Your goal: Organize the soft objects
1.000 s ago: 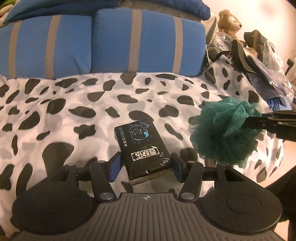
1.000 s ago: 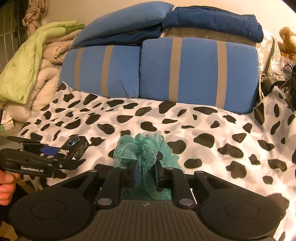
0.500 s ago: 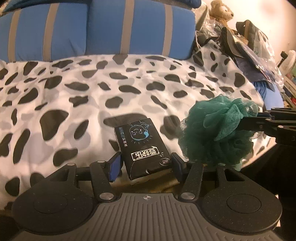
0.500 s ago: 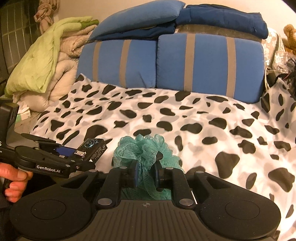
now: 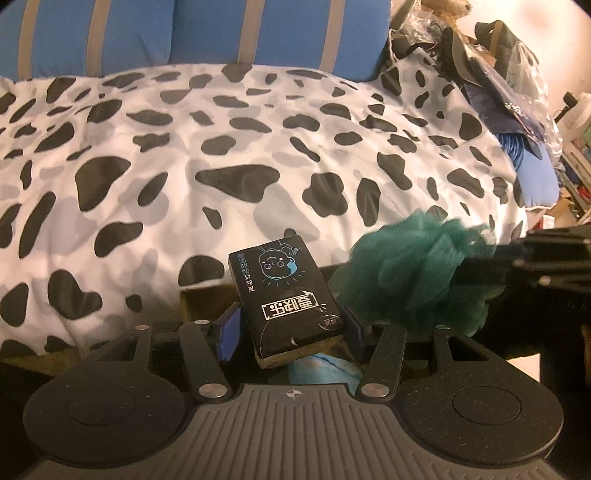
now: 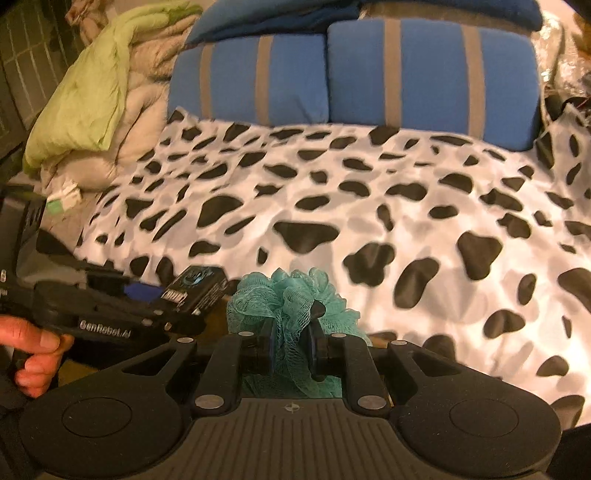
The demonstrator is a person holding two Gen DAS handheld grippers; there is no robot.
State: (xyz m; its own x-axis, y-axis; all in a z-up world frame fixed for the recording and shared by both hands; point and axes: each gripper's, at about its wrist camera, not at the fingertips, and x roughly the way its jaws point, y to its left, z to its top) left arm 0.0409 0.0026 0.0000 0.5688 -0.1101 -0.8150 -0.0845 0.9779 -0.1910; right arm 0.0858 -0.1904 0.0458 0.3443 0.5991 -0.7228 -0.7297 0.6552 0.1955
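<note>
Left gripper point(image 5: 290, 326) pinching black tissue pack point(image 5: 284, 291); right gripper point(image 6: 291, 349) squeezing green mesh pouf point(image 6: 291, 299) between fingers; both lifted, placing still pending.

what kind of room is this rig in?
Most likely a bedroom: a bed under a cow-print cover, two blue striped pillows at its head, folded quilts piled beside them, and a teddy bear among the clutter.

Left gripper point(image 5: 290, 328): we see it clamping a black tissue pack point(image 5: 284, 291).
Right gripper point(image 5: 480, 271): we see it gripping a green mesh pouf point(image 5: 417, 280), beside the pack.
Behind: cow-print bedspread point(image 5: 221, 147), blue pillows point(image 5: 207, 33).
</note>
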